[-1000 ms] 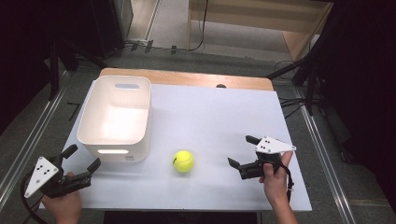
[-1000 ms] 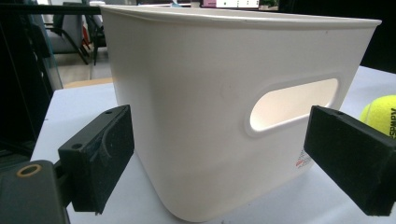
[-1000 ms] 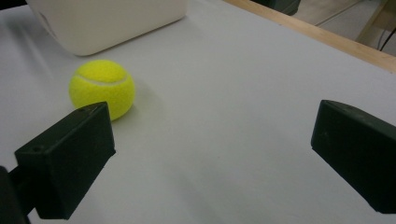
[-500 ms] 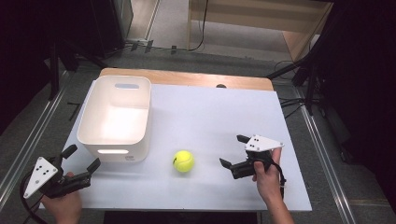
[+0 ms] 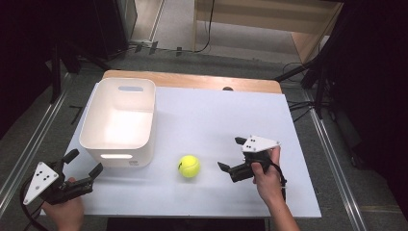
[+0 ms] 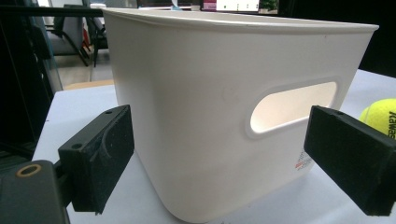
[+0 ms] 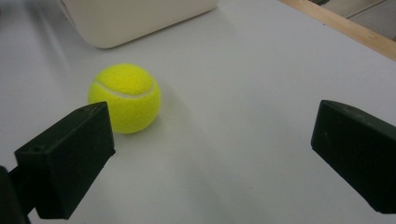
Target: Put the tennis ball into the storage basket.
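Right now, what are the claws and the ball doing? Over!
Left claw open, facing the white bin. Right claw open, aimed toward the tennis ball. Ball loose on the table, nothing between it and the right claw.

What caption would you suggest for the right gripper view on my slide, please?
Open right gripper facing a tennis ball on the white table, bin behind.

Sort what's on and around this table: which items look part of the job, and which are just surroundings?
Likely part of the job (a judgement):
- tennis ball, just ahead of the open right gripper
- white bin, empty, faced by the open left gripper

Just surroundings:
- white table, its wooden edge
- floor cables
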`<state>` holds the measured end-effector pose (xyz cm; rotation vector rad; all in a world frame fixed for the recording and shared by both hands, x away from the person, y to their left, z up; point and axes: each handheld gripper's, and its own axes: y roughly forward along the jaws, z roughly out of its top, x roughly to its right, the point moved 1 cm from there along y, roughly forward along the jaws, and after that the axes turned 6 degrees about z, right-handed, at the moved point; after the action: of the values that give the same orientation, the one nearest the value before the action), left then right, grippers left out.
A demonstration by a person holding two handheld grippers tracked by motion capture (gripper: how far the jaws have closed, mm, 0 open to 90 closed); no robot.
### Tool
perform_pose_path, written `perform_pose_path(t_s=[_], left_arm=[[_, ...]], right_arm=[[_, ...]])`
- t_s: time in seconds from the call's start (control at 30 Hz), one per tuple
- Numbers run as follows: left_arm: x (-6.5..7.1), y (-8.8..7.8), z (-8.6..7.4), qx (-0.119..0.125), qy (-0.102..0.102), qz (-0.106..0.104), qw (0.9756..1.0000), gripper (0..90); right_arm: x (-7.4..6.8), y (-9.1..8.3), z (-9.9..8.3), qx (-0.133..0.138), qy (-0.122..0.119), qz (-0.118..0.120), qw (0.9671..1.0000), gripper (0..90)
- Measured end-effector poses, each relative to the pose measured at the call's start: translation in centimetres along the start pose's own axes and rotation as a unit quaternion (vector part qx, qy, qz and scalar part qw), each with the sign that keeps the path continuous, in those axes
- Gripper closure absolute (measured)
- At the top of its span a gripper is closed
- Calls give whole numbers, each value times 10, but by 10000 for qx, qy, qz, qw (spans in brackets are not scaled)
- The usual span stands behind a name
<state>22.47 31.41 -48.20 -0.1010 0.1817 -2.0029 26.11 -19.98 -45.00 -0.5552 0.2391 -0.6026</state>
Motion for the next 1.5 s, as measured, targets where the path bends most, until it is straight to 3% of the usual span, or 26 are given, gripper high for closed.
perform_pose_path(t_s=[0.63, 0.77, 0.97, 1.2, 1.33, 1.5], left_arm=[[0, 0, 0, 6, 4, 1, 10000, 84], [0, 0, 0, 6, -6, 3, 10000, 84], [0, 0, 0, 3, 4, -3, 10000, 84], [0, 1, 0, -17, 15, -8, 10000, 84], [1, 1, 0, -17, -4, 5, 10000, 84], [1, 1, 0, -38, 28, 7, 10000, 84]], right_arm=[[-9, 25, 11, -293, -118, 297, 9991, 0], [-11, 28, 12, -291, -63, 482, 9984, 0], [-15, 36, 13, -440, -149, 413, 9981, 0], [-18, 43, 16, -395, 49, 576, 9975, 0], [-22, 49, 17, -534, 11, 535, 9971, 0], [-26, 58, 16, -726, 0, 698, 9949, 0]])
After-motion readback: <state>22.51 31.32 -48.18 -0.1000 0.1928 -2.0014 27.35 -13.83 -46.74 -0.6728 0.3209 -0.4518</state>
